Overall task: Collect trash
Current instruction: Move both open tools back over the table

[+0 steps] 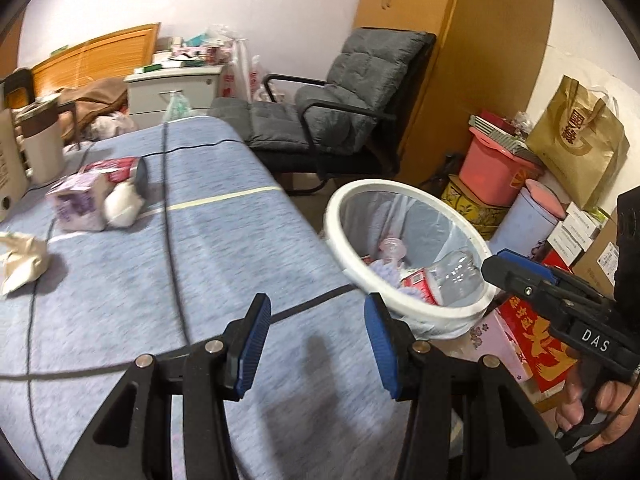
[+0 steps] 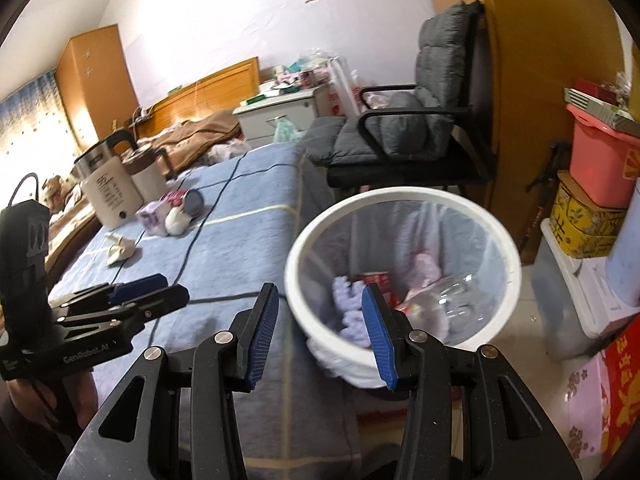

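A white trash bin [image 1: 400,300] with a clear liner stands beside the blue cloth-covered table [image 1: 200,280]; it holds a clear plastic bottle [image 1: 456,272], a red carton and purple scraps. It also shows in the right wrist view [image 2: 400,200]. On the table lie a purple carton [image 1: 80,204], a white wad [image 1: 122,208], a red can [image 1: 120,168] and crumpled paper [image 1: 22,260]. My left gripper [image 1: 316,344] is open and empty over the table's near edge. My right gripper [image 2: 320,332] is open and empty just before the bin's rim.
A grey padded chair [image 1: 340,108] stands behind the bin. Boxes, a pink tub [image 1: 496,168] and a brown paper bag [image 1: 576,140] pile up at the right. Two kettles [image 2: 112,184] stand on the table's far left. A black cable [image 1: 172,220] runs across the cloth.
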The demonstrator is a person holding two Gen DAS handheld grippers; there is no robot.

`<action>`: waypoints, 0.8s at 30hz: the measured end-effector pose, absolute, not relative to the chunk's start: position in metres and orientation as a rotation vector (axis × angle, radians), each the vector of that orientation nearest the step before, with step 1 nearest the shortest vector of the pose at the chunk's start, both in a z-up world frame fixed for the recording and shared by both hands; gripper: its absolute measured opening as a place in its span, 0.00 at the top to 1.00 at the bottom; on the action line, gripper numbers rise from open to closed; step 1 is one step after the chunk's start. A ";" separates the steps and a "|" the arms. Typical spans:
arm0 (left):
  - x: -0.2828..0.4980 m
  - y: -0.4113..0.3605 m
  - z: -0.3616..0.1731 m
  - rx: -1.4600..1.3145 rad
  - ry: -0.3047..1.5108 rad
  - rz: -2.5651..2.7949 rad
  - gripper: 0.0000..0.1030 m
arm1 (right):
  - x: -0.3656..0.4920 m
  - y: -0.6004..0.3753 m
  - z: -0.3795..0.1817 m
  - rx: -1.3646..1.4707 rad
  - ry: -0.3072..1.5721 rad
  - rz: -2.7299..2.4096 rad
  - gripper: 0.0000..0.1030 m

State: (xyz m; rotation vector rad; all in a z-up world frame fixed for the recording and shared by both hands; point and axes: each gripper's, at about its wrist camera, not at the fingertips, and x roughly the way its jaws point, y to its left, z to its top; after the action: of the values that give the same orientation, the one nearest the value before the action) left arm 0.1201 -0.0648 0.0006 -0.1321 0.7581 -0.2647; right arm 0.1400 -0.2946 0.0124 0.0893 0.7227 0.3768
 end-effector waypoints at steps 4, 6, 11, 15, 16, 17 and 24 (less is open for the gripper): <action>0.108 -0.047 0.002 -0.145 0.748 -0.223 0.51 | 0.134 -0.279 0.014 0.096 0.726 0.430 0.57; 0.103 -0.037 0.003 -0.153 0.741 -0.198 0.51 | 0.130 -0.270 0.017 0.091 0.717 0.462 0.57; 0.093 -0.016 0.004 -0.164 0.731 -0.147 0.51 | 0.127 -0.248 0.022 0.074 0.716 0.520 0.57; 0.087 0.000 0.004 -0.175 0.725 -0.113 0.51 | 0.127 -0.233 0.022 0.059 0.726 0.549 0.57; 0.085 0.004 0.004 -0.177 0.723 -0.105 0.51 | 0.128 -0.230 0.022 0.055 0.729 0.555 0.57; 0.084 0.008 0.004 -0.179 0.722 -0.097 0.51 | 0.128 -0.226 0.022 0.049 0.730 0.562 0.57; 0.078 0.040 0.006 -0.202 0.708 -0.027 0.51 | 0.136 -0.201 0.024 0.020 0.742 0.599 0.57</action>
State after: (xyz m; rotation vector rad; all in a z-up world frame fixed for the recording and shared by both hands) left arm 0.0782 0.0395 0.0055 -0.2020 0.7083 -0.0265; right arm 0.1356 -0.2013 0.0235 0.0203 0.7421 0.5989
